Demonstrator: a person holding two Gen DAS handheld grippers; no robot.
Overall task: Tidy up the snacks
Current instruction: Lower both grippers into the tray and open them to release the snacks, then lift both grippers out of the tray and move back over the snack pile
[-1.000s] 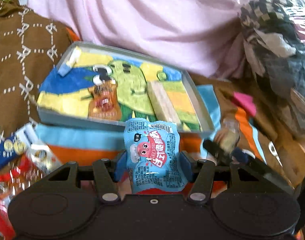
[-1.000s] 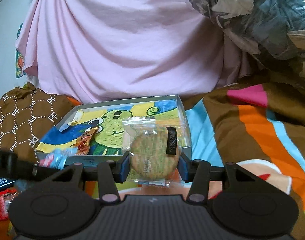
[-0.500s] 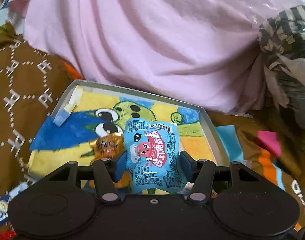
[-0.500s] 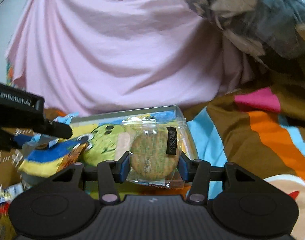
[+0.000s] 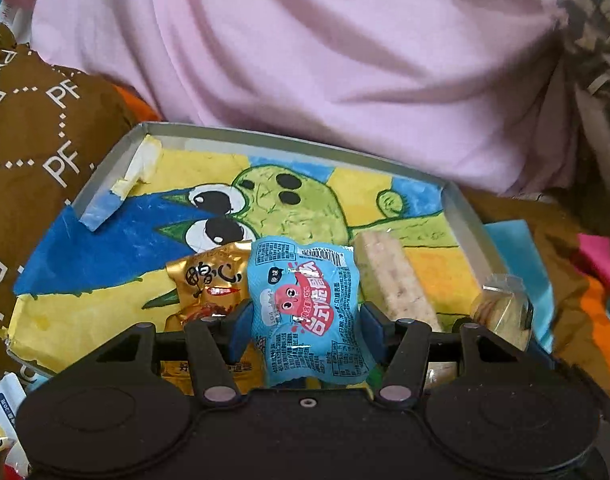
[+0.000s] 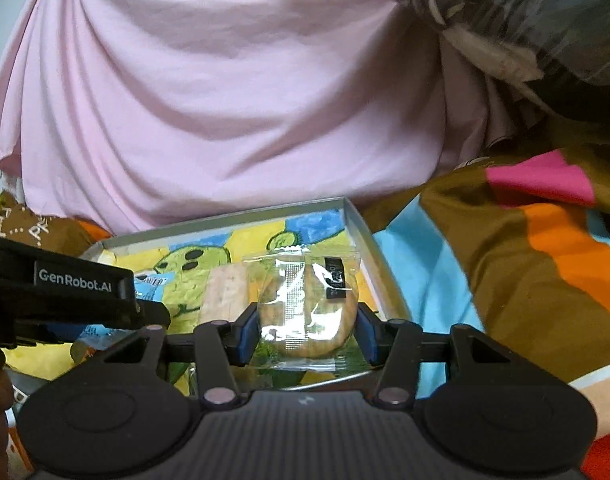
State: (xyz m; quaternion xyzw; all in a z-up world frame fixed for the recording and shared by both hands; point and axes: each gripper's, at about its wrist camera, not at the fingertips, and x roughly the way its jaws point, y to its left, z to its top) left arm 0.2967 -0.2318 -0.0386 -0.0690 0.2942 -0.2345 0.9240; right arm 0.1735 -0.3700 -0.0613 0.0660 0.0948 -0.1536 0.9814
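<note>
Now, left claw (image 5: 305,316) pinching puffy blue snack pouch (image 5: 309,312), right claw (image 6: 307,332) pinching clear-wrapped round cracker (image 6: 305,312).

A blue pouch (image 5: 305,312) and a clear-wrapped cracker (image 6: 307,312) are held upright over the tray (image 5: 265,142), where a gold packet (image 5: 209,284) and wafer bar (image 5: 393,276) are lying.

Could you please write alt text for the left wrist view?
The left gripper holds a blue snack packet over a shallow tray with a cartoon lining. A gold packet and a pale wafer bar lie inside.
</note>
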